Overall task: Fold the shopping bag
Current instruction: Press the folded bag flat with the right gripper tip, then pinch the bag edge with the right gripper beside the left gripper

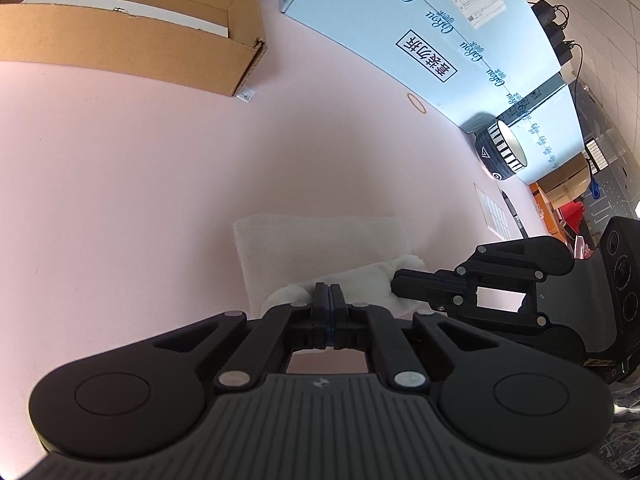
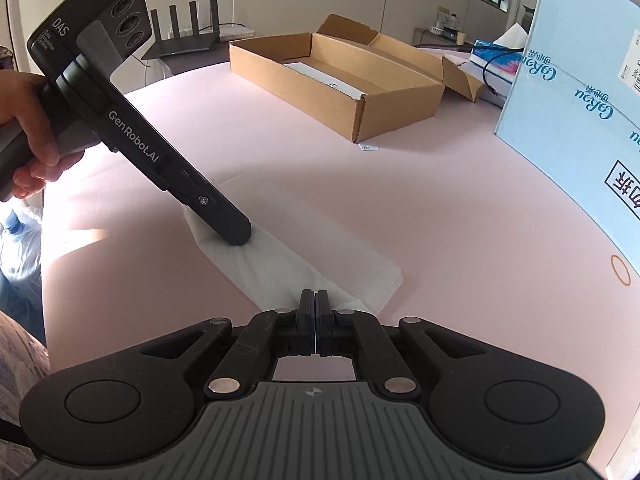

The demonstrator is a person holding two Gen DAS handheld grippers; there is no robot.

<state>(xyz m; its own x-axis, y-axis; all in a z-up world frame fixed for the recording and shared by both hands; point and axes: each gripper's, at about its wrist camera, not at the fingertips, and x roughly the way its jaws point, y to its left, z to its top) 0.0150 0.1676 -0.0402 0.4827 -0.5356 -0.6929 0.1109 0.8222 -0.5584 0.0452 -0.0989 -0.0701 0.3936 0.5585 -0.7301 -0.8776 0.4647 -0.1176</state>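
Pink and smooth, the surface (image 2: 280, 168) fills most of both views, with sun falling on one side.

On it, the left tongs (image 1: 329, 294) are squeezed tight on a bunched-up bit of the white shopping bag (image 1: 320, 248). No gap shows between the two fingers. The right tongs (image 2: 315, 300) are pressed tight too, and they pinch the near edge of the same bag (image 2: 304, 256). From the right wrist view, the left tongs (image 2: 240, 236) come down on the far end of the bag, and a hand (image 2: 28, 132) holds their handle.

The bag lies flat on the surface as a long, narrow strip. It looks folded over at least once, because it is thin and layered. So I think the long folds are done. What seems left is to bring the ends together to make a small packet. Both tongs hold an end, so that fold looks about to start.

Farther out sits an open brown cardboard box (image 2: 340, 80). A big light-blue box (image 1: 440, 40) stands along the side. A black and white cup (image 1: 500, 150) lies beside it, and a rubber band (image 2: 621, 269) rests on the surface nearby.
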